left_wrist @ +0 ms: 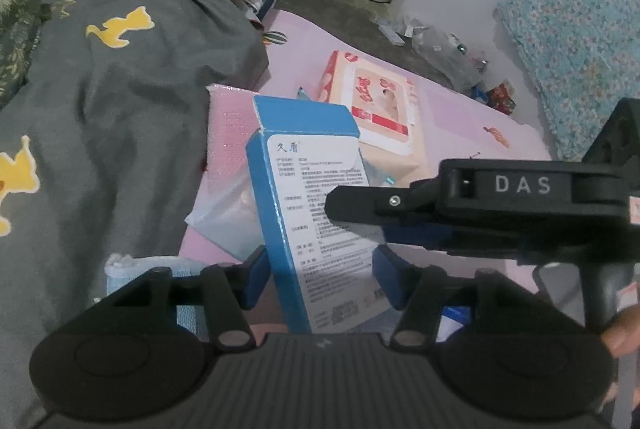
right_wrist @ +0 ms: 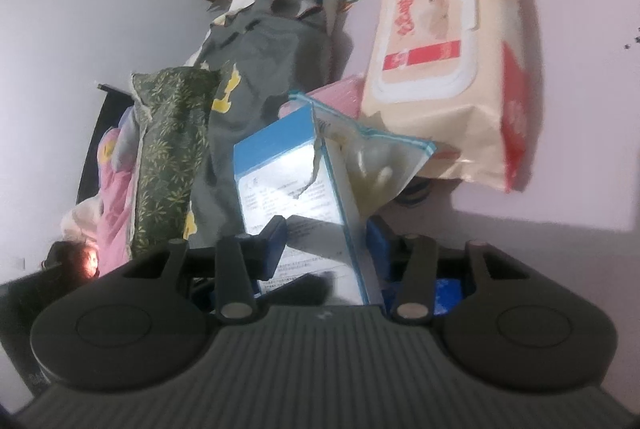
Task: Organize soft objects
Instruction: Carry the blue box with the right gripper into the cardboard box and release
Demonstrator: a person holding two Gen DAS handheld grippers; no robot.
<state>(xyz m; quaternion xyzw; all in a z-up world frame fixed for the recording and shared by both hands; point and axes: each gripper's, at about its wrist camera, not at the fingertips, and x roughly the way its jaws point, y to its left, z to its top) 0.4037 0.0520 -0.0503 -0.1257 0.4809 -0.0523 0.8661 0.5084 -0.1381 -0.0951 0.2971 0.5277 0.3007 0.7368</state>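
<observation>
A blue and white printed box (left_wrist: 316, 205) stands between the fingers of my left gripper (left_wrist: 320, 275), which is shut on its lower part. My right gripper (left_wrist: 360, 207) reaches in from the right across the box; in the right wrist view (right_wrist: 326, 249) its blue pads close on the same box (right_wrist: 292, 185). A clear zip bag (right_wrist: 380, 165) of white items lies against the box. A cream and red wipes pack (left_wrist: 380, 101) (right_wrist: 452, 57) lies on the pink sheet (left_wrist: 472, 117) behind.
A grey blanket with yellow cats (left_wrist: 112, 101) covers the bed's left. A pink bubble-wrap sheet (left_wrist: 230, 133) lies under the box. A green leafy pillow (right_wrist: 172, 149) stands left. A turquoise mat (left_wrist: 576, 13) leans on the far wall. Clutter (left_wrist: 440, 45) lies on the floor.
</observation>
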